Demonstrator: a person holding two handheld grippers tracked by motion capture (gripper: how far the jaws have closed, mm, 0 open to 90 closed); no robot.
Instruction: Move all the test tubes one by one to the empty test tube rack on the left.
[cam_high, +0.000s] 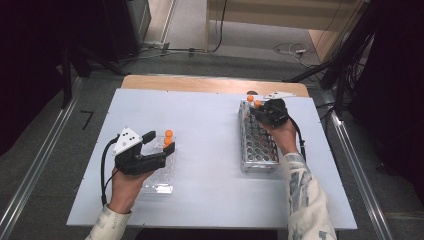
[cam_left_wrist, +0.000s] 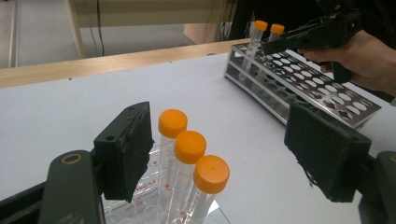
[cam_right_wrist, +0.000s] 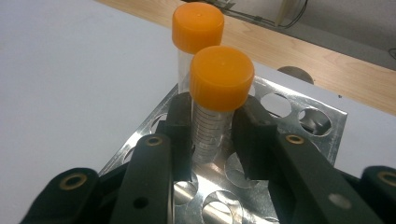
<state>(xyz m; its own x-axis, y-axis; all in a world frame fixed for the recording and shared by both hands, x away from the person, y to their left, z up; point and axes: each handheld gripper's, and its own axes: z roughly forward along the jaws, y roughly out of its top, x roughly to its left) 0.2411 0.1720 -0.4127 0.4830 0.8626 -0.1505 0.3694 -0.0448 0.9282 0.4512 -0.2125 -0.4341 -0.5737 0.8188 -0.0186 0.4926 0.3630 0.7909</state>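
In metal rack (cam_right_wrist: 299, 109), right gripper (cam_right_wrist: 212, 140) fingers pinching graduated orange-capped tube (cam_right_wrist: 215, 100); left gripper (cam_left_wrist: 219, 154) fingers spread.

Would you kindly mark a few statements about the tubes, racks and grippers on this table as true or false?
1. Three orange-capped clear plastic tubes stand in the clear plastic rack. True.
2. The left gripper is shut on a tube. False: it is open.
3. The perforated metal rack holds two capped tubes. True.
4. The right gripper hovers over the clear rack. False: its fingers flank a tube in the metal rack.
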